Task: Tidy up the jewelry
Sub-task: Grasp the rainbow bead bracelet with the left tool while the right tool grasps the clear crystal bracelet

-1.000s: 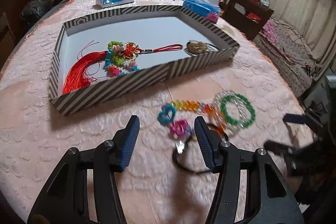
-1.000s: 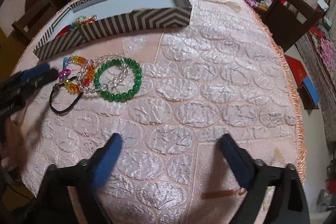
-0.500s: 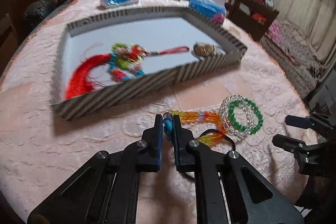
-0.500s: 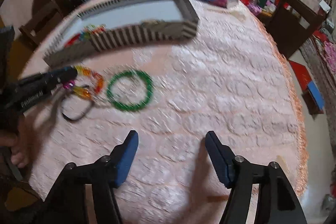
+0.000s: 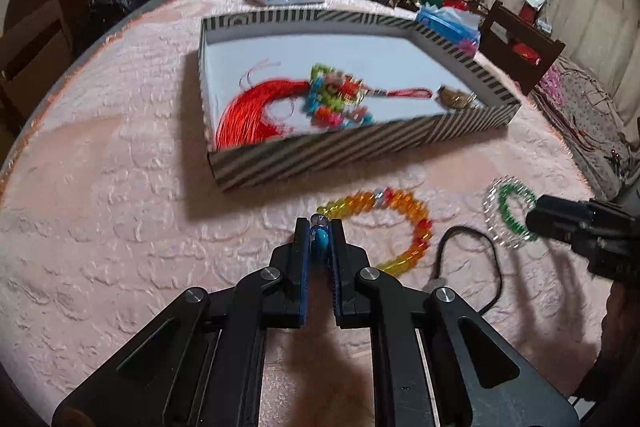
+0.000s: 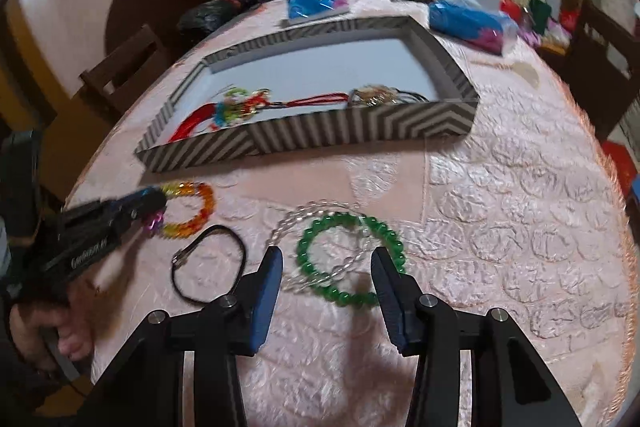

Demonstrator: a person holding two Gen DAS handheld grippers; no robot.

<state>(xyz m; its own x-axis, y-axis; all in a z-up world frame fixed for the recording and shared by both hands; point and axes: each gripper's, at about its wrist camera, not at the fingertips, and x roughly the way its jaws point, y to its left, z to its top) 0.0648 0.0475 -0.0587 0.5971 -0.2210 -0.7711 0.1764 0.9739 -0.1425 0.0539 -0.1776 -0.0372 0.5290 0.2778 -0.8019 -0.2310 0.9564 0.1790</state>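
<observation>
**Beaded bracelet clamped at its charm end, green bracelet framed by open jaws**

Pink embossed cloth covers the round worktop (image 5: 120, 211), with a cluttered living room, dark wooden chairs and blue tissue packs behind it. A striped cardboard tray (image 5: 360, 147) sits mid-table and already holds a red tassel ornament (image 5: 256, 107) and a small gold piece.

The left hand-held gripper (image 5: 319, 239) is clamped on the blue charm of the orange-yellow beaded bracelet (image 5: 404, 223), whose loop lies limp on the cloth just before the tray's near wall. It is judged light and floppy, so the free beads are likely to swing and drag when lifted.

The right hand-held gripper (image 6: 328, 275) is held apart, straddling the green bead bracelet (image 6: 348, 259), which overlaps a clear bead bracelet (image 6: 292, 227). Round, glossy beads may slip; a grip across one strand is advised. A black cord bracelet (image 6: 208, 267) lies just beside.
</observation>
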